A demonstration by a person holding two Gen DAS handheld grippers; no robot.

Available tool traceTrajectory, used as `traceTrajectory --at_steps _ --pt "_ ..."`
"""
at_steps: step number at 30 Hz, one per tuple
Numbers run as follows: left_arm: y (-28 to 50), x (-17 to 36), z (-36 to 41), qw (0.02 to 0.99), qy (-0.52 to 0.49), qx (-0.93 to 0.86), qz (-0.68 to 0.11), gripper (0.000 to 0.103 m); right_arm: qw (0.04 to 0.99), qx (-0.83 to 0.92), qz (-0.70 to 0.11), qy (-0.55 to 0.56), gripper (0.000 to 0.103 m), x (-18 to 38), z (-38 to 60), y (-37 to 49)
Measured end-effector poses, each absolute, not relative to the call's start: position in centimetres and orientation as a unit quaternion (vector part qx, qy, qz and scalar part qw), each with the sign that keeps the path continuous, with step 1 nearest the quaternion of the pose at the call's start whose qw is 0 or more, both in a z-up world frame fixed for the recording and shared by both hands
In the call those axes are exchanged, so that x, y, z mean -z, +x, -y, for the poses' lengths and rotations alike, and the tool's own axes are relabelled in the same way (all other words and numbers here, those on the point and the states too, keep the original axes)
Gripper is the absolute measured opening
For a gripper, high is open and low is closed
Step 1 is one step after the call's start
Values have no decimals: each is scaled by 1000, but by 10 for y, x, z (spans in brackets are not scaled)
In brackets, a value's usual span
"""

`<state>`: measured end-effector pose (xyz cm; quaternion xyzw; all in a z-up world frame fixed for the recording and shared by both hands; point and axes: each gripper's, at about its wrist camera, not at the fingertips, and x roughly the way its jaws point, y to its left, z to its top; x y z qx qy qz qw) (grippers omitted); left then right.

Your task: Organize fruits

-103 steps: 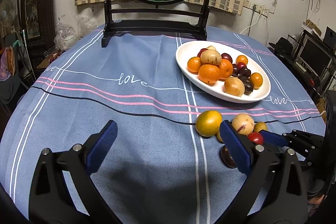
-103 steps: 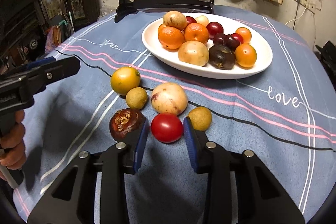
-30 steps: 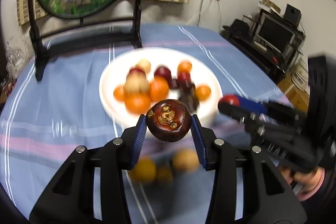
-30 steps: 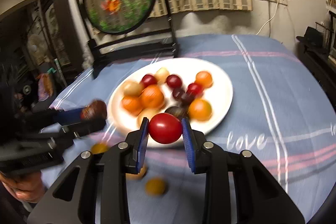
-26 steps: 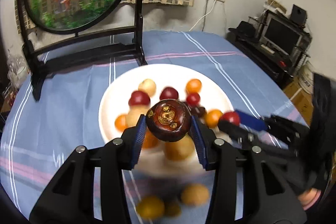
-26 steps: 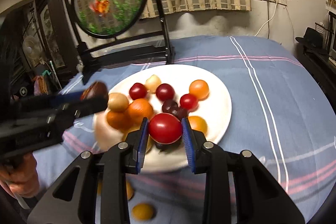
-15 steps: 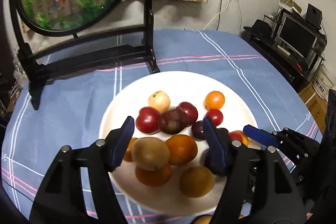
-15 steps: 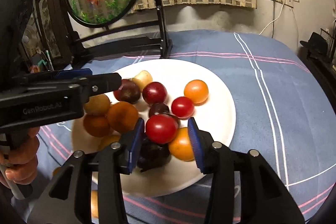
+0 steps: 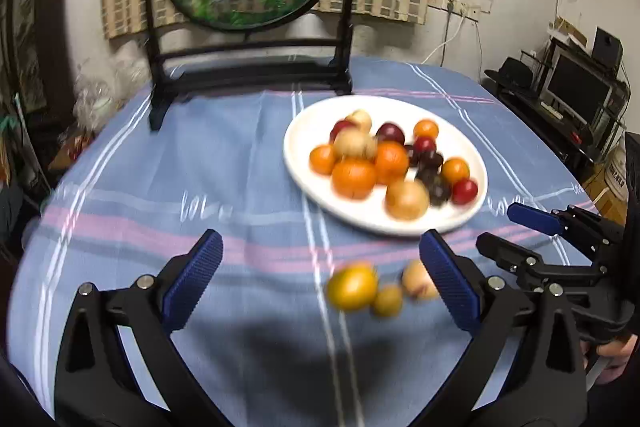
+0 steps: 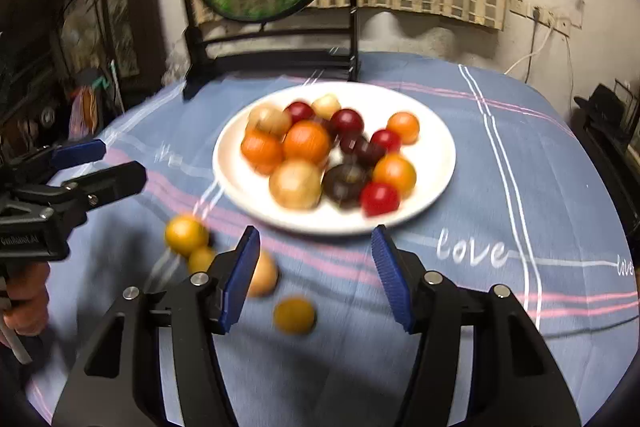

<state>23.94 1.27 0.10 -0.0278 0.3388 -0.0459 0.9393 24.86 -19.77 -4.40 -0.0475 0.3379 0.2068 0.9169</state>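
- Left gripper (image 9: 320,281): blue-padded jaws spread wide, nothing between them; it hangs above the blue striped tablecloth (image 9: 224,155).
- Right gripper (image 10: 316,277): blue-padded jaws likewise spread wide and empty.
- White oval plate (image 10: 434,183): lies ahead of both grippers, piled with oranges, dark plums, pale round fruits and red tomatoes. A dark brown mangosteen (image 10: 345,183) and a small red tomato (image 10: 379,199) sit at its near edge.
- Loose fruit: a large yellow-orange fruit (image 9: 352,287), a small yellow-green fruit (image 9: 386,301) and a pale tan fruit (image 9: 416,281) lie on the cloth between the left gripper's jaws, blurred.
- Small yellow round fruit (image 10: 294,315): lies apart, between the right gripper's jaws.
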Motion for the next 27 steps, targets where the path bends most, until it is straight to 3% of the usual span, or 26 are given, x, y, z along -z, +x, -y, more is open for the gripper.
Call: traceTrajectory --at_steps 13,27 --pt "224 21 -30 931 -53 11 -362 100 887 -210 -397 -106 59 79 179 241" --pt "222 17 -29 934 -43 3 -354 100 890 -218 -387 -107 58 80 179 239"
